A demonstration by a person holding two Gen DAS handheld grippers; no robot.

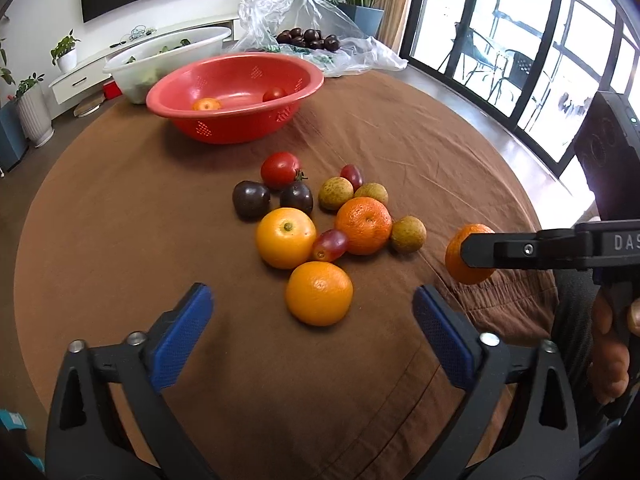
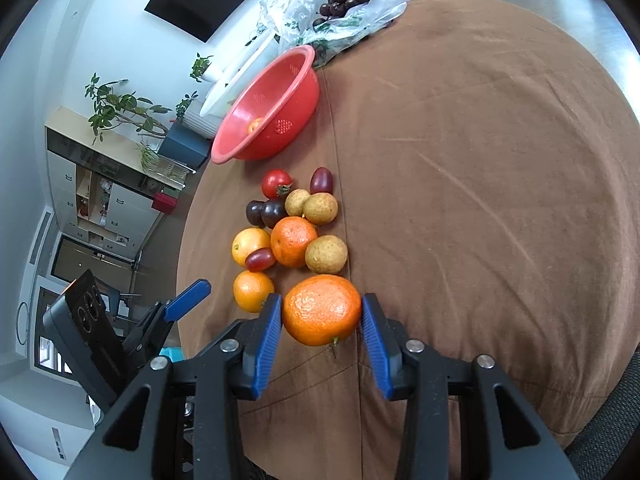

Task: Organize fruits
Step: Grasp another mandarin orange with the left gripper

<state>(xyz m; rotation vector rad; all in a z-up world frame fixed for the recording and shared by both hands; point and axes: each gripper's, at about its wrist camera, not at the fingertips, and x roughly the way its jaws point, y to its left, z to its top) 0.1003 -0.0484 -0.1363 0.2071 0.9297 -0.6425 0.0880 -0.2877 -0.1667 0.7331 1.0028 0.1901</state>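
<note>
Left claw [image 1: 312, 320] gapes empty; right claw [image 2: 322, 320] is clamped tight.

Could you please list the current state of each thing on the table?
left hand-held gripper: open, empty
right hand-held gripper: shut on mandarin, lifted
red colander: upright, two fruits inside
plastic bag: open, dark plums inside
fruit pile: loose on brown cloth

Round table, brown cloth [image 1: 400, 140]. Landmark: red colander bowl [image 1: 236, 96]. Behind it, a white tub [image 1: 168, 54] and clear plastic bag [image 1: 304, 12] of dark fruit. Before it, a loose fruit cluster [image 1: 320, 220]: oranges, tomato, plums, grapes, brownish-green fruits.
</note>
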